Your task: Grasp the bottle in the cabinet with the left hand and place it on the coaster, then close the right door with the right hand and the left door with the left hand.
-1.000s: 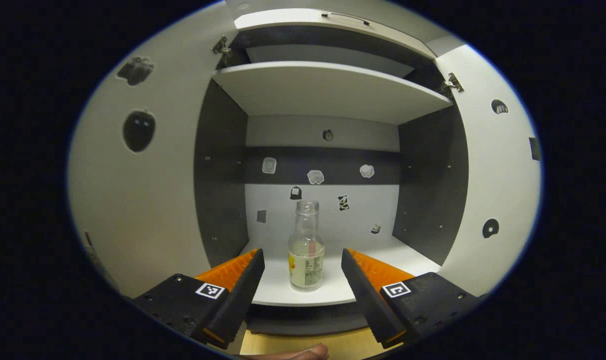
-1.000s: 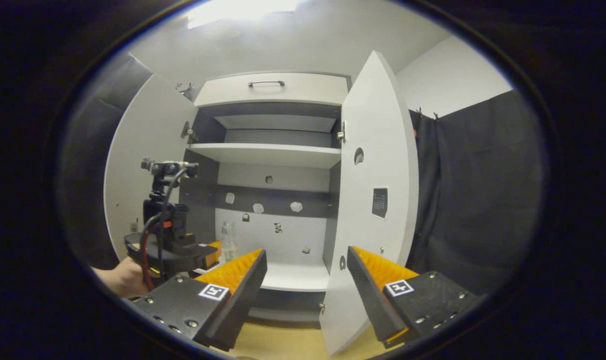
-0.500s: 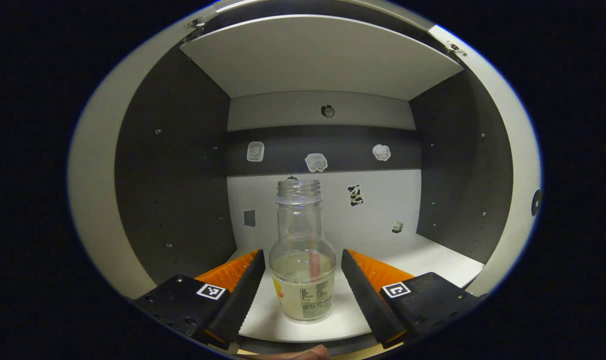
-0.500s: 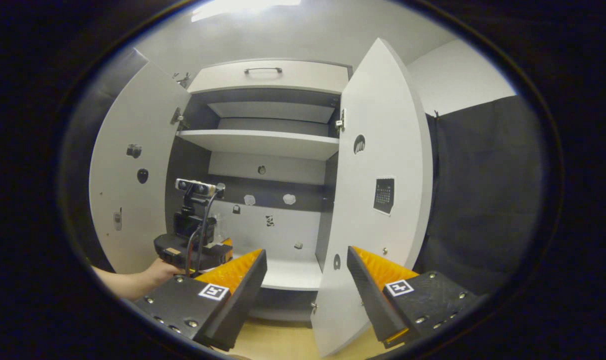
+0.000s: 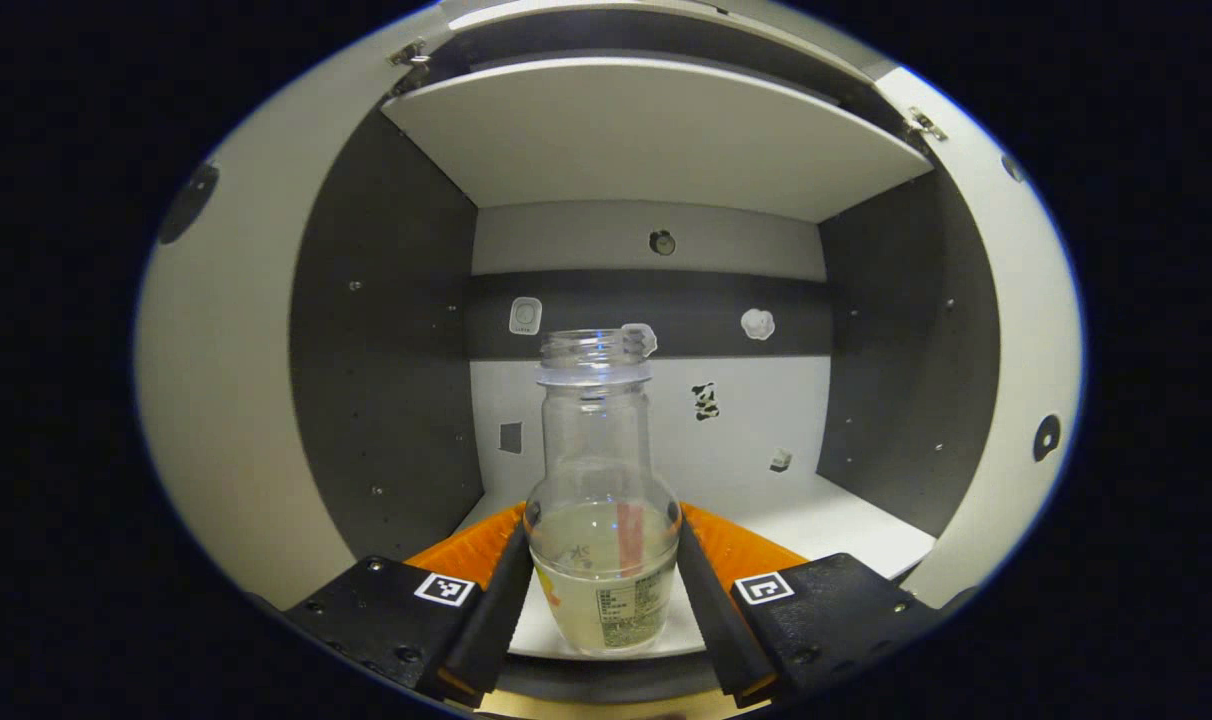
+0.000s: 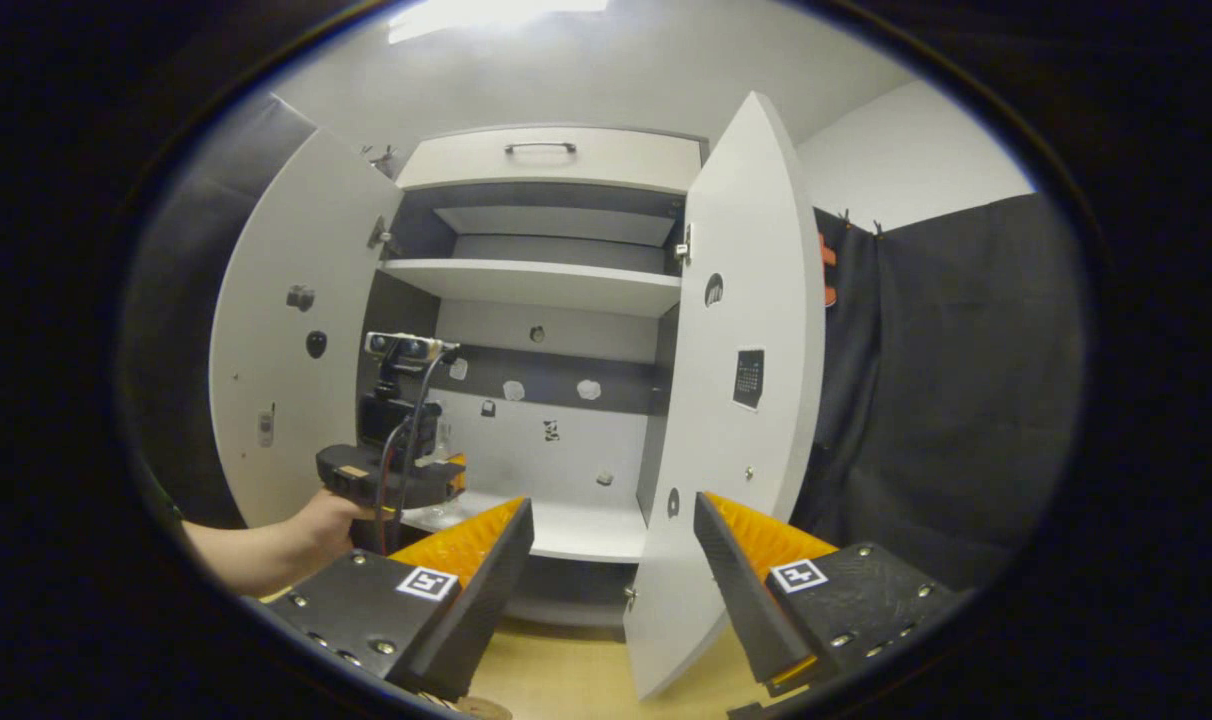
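Left gripper view, L to R: the left door's (image 5: pixel 226 400) pale inner face curves down the left edge, then the cabinet's (image 5: pixel 386 380) dark side wall. At centre the clear glass bottle (image 5: pixel 603 500) stands upright on the white bottom shelf (image 5: pixel 846 525), no cap, pale liquid in its lower part, a printed label low on the body. The left hand-held gripper (image 5: pixel 603 590) has closed in narrow on it: both fingers (image 5: pixel 496 600) sit against the bottle's wide lower body, one each side. Behind the bottle, small stickers (image 5: pixel 756 323) dot the back panel. Above, the underside of the middle shelf (image 5: pixel 656 140). Far right, the right door's (image 5: pixel 1026 330) inner face.

Right gripper view, L to R: a person's hand (image 6: pixel 316 520) and forearm reach in from the left, holding the left hand-held gripper (image 6: pixel 436 480) w/ its camera mast and cables, tips inside the lower compartment next to the left door (image 6: pixel 296 380). Bottle there is mostly hidden behind that device. Cabinet (image 6: pixel 556 290) stands open, a drawer front w/ a dark handle (image 6: pixel 540 147) on top. The right hand-held gripper (image 6: pixel 614 560) hangs in front w/ fingers spread wide, nothing between them. The right door (image 6: pixel 736 420) stands ajar, edge toward the camera, a few stickers on its face. Tan worktop (image 6: pixel 566 670) shows below the cabinet. A black curtain (image 6: pixel 946 400) covers the right side.
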`<control>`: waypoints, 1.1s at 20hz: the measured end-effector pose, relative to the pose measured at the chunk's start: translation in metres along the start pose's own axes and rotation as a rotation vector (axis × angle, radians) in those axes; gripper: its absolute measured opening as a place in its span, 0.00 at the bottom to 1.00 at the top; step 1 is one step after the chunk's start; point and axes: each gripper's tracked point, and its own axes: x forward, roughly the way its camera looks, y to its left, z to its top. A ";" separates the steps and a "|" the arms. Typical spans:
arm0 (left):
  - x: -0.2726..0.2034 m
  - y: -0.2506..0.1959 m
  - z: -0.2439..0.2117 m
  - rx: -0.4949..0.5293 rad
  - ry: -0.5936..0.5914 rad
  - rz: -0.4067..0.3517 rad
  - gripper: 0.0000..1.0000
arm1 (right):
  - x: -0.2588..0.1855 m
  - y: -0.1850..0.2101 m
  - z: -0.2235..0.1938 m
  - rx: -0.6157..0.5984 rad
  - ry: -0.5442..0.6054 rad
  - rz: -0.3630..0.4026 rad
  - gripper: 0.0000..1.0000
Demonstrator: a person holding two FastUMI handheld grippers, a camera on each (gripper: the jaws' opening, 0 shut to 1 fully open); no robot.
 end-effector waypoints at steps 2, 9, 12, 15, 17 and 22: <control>-0.028 0.000 0.003 -0.028 0.007 -0.011 0.80 | -0.016 0.004 0.001 0.019 -0.001 0.019 0.98; -0.137 0.003 -0.005 -0.042 -0.009 -0.009 0.80 | -0.086 0.012 -0.002 0.056 0.006 0.094 0.98; -0.181 -0.004 -0.019 -0.061 -0.020 -0.032 0.80 | -0.109 0.015 -0.008 0.066 0.020 0.121 0.98; -0.214 -0.008 -0.046 -0.051 0.018 -0.030 0.81 | -0.125 0.016 -0.015 0.080 0.036 0.141 0.98; -0.230 -0.015 -0.073 -0.051 0.065 -0.040 0.81 | -0.131 0.014 -0.023 0.078 0.051 0.148 0.98; -0.242 -0.048 -0.152 -0.064 0.096 -0.134 0.81 | -0.138 0.023 -0.034 0.100 0.080 0.188 0.98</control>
